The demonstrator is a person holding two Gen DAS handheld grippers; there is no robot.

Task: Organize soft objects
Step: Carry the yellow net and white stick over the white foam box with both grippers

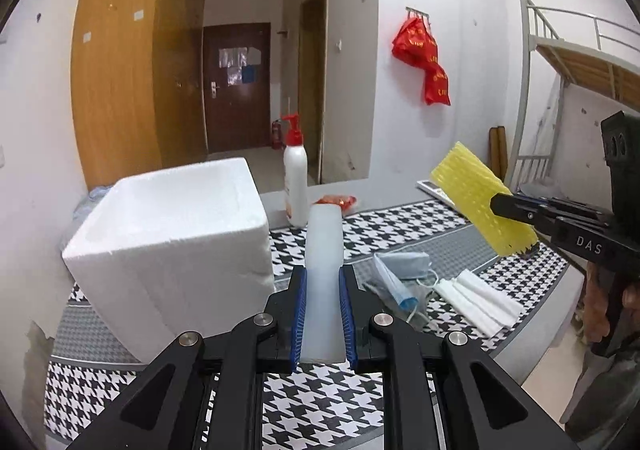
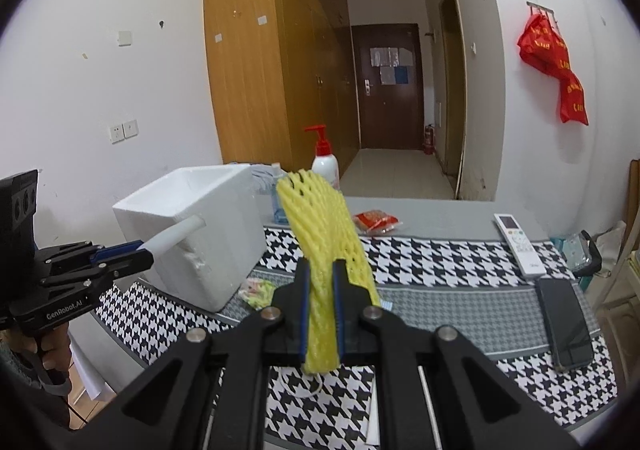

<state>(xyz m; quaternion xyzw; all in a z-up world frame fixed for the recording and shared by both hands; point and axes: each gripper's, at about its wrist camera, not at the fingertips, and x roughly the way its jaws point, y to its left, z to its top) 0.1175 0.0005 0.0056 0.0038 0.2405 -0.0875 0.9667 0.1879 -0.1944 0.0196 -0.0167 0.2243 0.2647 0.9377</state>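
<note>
My left gripper [image 1: 323, 282] is shut on a pale white foam strip [image 1: 325, 250] that sticks forward above the houndstooth table [image 1: 320, 398]. The same strip [image 2: 176, 236] shows in the right wrist view, reaching toward the white foam box [image 2: 192, 226]. My right gripper [image 2: 321, 278] is shut on a yellow foam net sleeve [image 2: 320, 226], held up over the table; the sleeve [image 1: 480, 198] hangs at the right of the left wrist view. The foam box [image 1: 172, 234] stands open-topped at the left. Blue face masks [image 1: 400, 274] and white foam sheets [image 1: 480, 302] lie on the cloth.
A white pump bottle [image 1: 295, 178] with a red top and a red packet [image 1: 336, 201] stand at the table's far edge. A remote [image 2: 518, 244] and a dark phone [image 2: 564, 324] lie at the right. A yellow-green scrap [image 2: 256, 290] rests by the box. A bunk bed frame [image 1: 560, 62] rises at the right.
</note>
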